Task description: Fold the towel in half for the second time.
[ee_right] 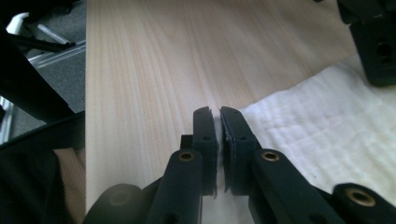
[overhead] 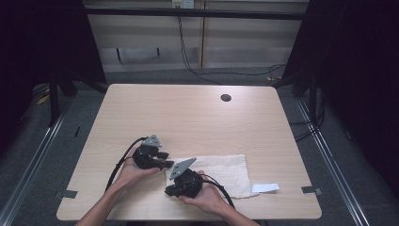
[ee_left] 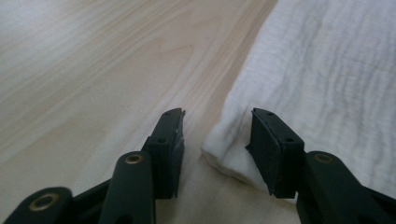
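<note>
A white cloth lies flat on the near right part of the wooden table. My left gripper sits at the cloth's far left corner. In the left gripper view the left gripper is open and the folded cloth corner lies between the jaws, against the right pad, while the left pad stands apart. My right gripper is at the cloth's near left corner. In the right gripper view the right gripper is shut on a thin edge of the cloth.
A small white slip lies just right of the cloth near the front edge. A round cable hole sits at the table's far right. Bare wood stretches across the far half. The left gripper's body shows at the upper right of the right gripper view.
</note>
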